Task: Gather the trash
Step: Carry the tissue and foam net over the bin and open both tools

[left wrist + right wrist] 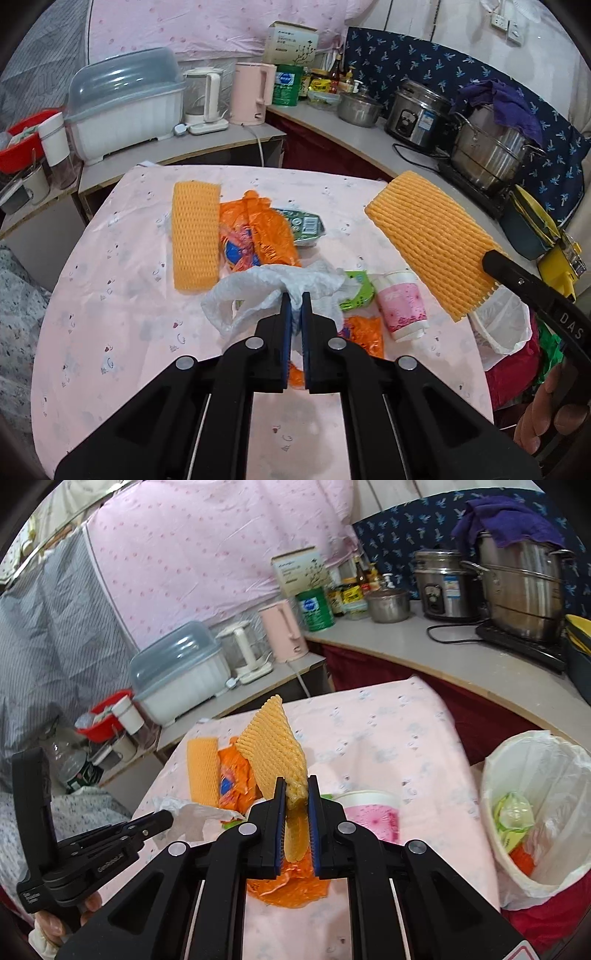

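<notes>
My left gripper (295, 297) is shut on a crumpled white plastic bag (266, 291), lifted just above the pink table (110, 295). My right gripper (297, 781) is shut on a yellow foam fruit net (273, 746), held up off the table; the same net (432, 240) hangs at the right of the left wrist view. On the table lie a second yellow foam net (195, 236), an orange plastic bag (258, 229), a foil tray (304, 225), a green wrapper (356, 290) and a pink paper cup (402, 302) on its side.
A white-lined trash bin (539, 812) stands off the table's right edge with wrappers inside. Behind the table a counter (332, 125) carries kettles, a dish box (125, 110), steel pots (491, 151) and a rice cooker (417, 110). A hand (546, 413) grips the right tool.
</notes>
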